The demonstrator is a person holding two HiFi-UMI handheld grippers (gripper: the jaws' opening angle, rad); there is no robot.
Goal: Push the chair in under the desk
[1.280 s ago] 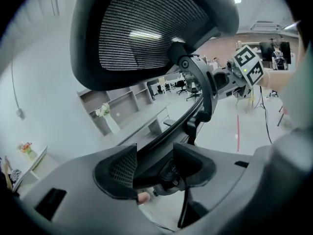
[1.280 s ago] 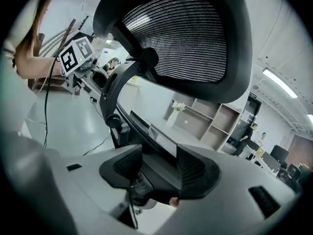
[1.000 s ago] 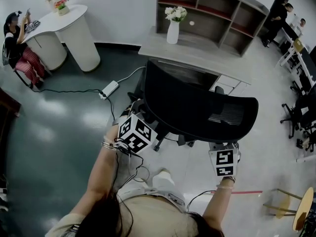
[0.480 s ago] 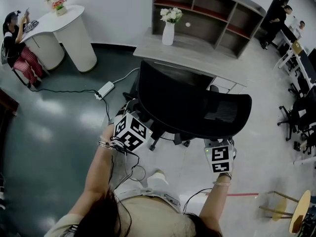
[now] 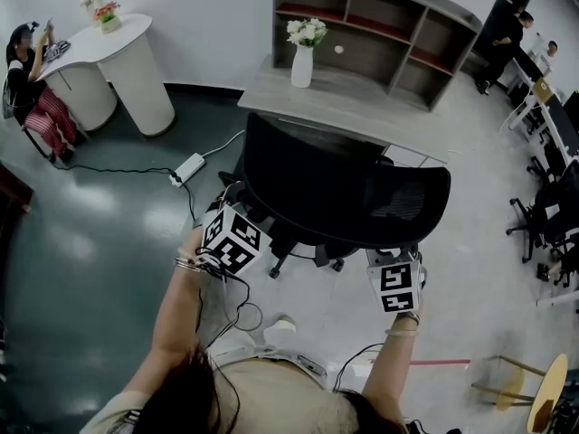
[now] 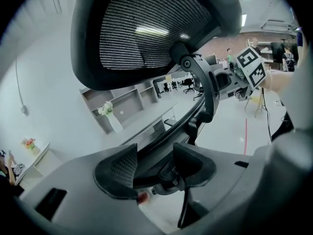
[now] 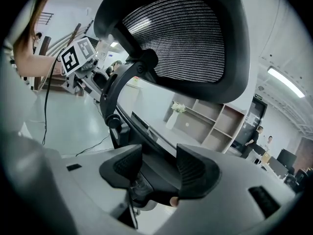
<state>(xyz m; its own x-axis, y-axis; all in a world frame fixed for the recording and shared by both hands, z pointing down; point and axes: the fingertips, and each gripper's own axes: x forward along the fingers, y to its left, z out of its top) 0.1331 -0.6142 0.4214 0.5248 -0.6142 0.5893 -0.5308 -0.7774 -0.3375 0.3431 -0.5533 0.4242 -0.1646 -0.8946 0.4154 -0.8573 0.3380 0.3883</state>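
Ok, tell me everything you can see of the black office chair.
The black mesh-backed office chair stands upright before the grey desk, backrest away from it. It has a curved plastic frame, a rear support arm and a spoked base. The left gripper and right gripper each clamp the backrest's lower rim.

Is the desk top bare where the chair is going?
No: in the head view a white vase of flowers stands on the desk, beyond the chair.
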